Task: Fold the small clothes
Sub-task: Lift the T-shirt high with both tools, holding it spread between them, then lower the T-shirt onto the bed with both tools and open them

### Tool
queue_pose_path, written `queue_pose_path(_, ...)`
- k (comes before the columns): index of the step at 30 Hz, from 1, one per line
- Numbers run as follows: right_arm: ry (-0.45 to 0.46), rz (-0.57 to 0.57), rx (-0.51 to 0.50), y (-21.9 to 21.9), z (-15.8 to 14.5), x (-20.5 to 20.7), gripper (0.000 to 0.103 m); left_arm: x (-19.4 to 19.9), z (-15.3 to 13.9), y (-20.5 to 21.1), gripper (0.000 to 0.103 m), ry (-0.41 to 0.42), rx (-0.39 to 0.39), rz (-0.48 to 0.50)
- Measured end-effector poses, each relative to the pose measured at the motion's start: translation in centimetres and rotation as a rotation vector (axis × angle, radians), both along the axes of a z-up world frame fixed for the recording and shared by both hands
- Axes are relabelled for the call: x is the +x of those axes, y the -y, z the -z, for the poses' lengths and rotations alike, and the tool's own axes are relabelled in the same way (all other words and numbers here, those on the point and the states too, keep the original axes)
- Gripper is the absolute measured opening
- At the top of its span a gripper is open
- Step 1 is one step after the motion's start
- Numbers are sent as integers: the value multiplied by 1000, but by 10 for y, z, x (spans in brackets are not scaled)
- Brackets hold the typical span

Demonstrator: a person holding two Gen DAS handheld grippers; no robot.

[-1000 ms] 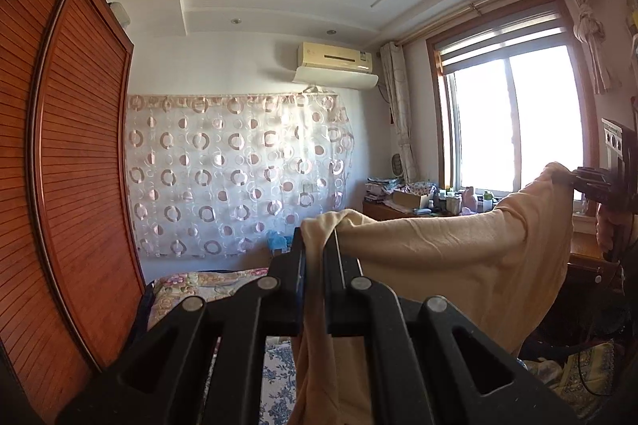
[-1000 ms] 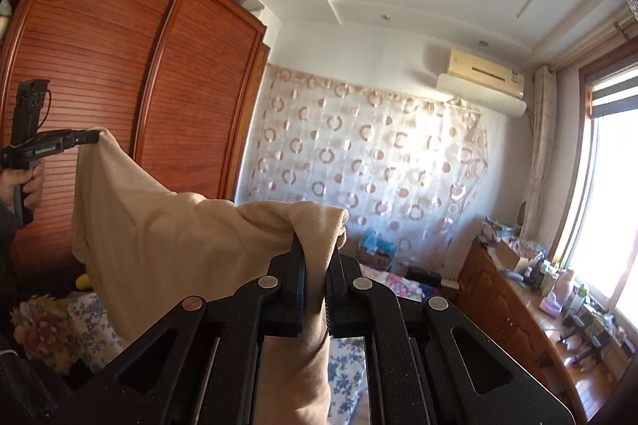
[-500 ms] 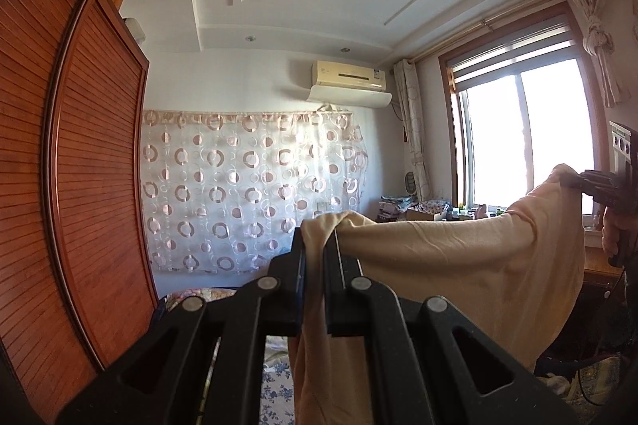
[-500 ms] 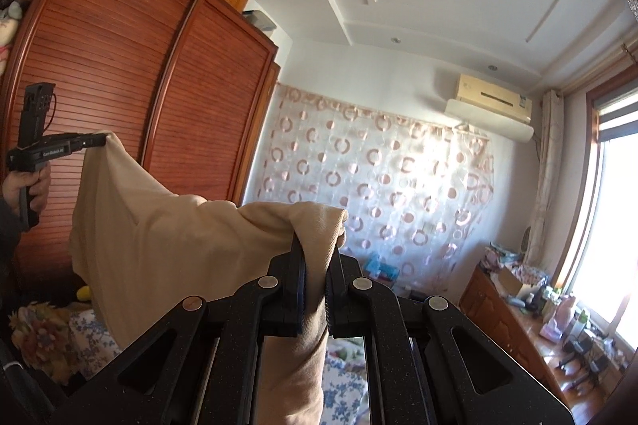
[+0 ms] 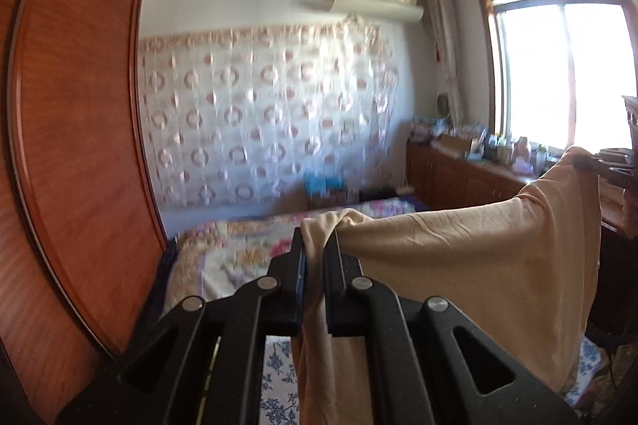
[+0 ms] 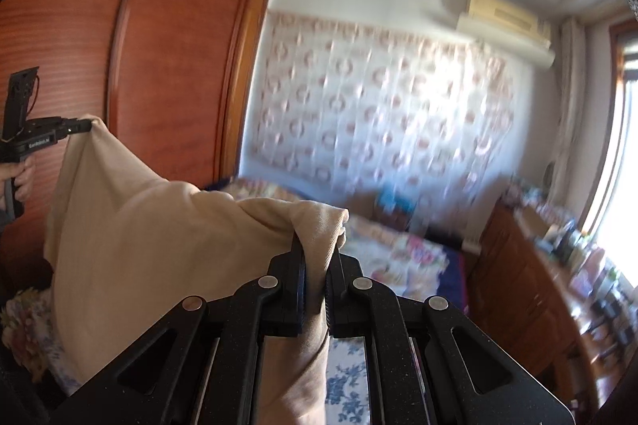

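Note:
A beige garment [image 5: 470, 265] hangs stretched in the air between my two grippers. My left gripper [image 5: 317, 245] is shut on one top corner of it. My right gripper [image 6: 317, 245] is shut on the other top corner of the garment [image 6: 139, 245]. In the left wrist view the right gripper [image 5: 598, 165] shows at the far right, pinching the cloth. In the right wrist view the left gripper [image 6: 75, 125] shows at the far left, held by a hand. The cloth's lower edge hangs out of sight below the fingers.
A bed with a floral quilt [image 5: 239, 249] lies below and ahead, also in the right wrist view [image 6: 398, 249]. A tall wooden wardrobe [image 5: 71, 145] stands on the left. A low wooden cabinet [image 5: 458, 177] with clutter runs under the window on the right.
Both grippers have tilted downward with the garment still held; the views now show the bed instead of the ceiling. The frames are blurred by motion.

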State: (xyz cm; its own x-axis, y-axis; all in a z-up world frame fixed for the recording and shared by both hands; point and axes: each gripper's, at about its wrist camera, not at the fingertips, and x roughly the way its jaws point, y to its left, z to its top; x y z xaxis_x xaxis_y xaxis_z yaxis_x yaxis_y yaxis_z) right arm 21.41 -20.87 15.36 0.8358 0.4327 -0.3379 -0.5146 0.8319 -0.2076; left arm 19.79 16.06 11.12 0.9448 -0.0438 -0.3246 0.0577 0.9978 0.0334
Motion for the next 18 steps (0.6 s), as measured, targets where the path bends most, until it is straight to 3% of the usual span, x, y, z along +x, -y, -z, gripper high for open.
queue_pose_path(8, -207, 38, -83, -31, 126, 140, 5, 123, 127, -2, 4, -214, 7, -41)
queue_pose_path(12, -287, 53, -102, -39, 173, 192, 5, 161, 165, 1, 4, -281, 3, -43)
queue_pose_path(18, -387, 99, -133, -42, 230, 242, 5, 192, 184, -5, 11, -343, 22, -27)
